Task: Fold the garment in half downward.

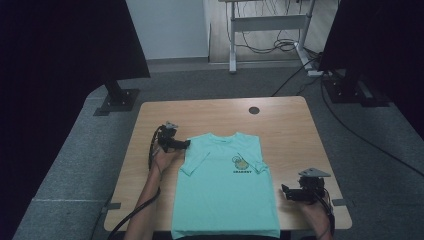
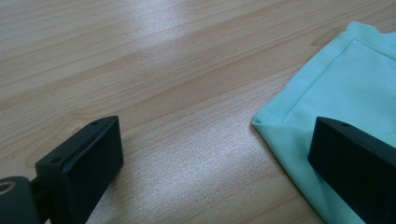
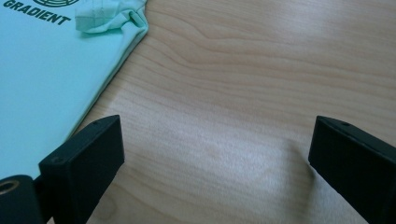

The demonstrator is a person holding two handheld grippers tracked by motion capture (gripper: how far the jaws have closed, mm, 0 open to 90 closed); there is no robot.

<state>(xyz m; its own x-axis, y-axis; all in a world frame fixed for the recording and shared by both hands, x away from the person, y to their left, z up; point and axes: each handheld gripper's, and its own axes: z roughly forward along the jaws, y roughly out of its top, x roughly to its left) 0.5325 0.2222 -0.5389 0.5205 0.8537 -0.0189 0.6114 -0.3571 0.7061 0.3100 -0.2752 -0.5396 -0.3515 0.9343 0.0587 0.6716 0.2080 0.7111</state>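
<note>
Shirt: a mint-green t-shirt point(image 1: 225, 192) lies flat on the wooden table point(image 1: 290, 125), both sleeves folded in over the body, hem hanging a bit off the near edge.

Print: small chest logo point(image 1: 241, 164) with dark lettering, sits far-left of the right claw; in the right gripper view you can read "GRADIENT" point(image 3: 35, 13).

Left claw: left gripper point(image 1: 186, 144) is at the shirt's far-left corner, by the shoulder. Jaws wide apart, holding nothing. In its own view one jaw is over bare wood and the other is over the cloth, with the folded corner of the shirt point(image 2: 280, 126) between them, nearer the cloth-side jaw. Can't tell if that jaw actually touches the fabric.

Right claw: right gripper point(image 1: 286, 192) is just off the shirt's right edge, lower down. Jaws also spread wide, nothing in them. Plain table between the jaws, the shirt's side edge point(image 3: 107, 79) just past its left jaw.

Folded right sleeve: bunched little tuck point(image 3: 112, 18) up ahead and left of the right claw.

Table hole: round dark grommet point(image 1: 254, 110) well beyond both claws.
</note>
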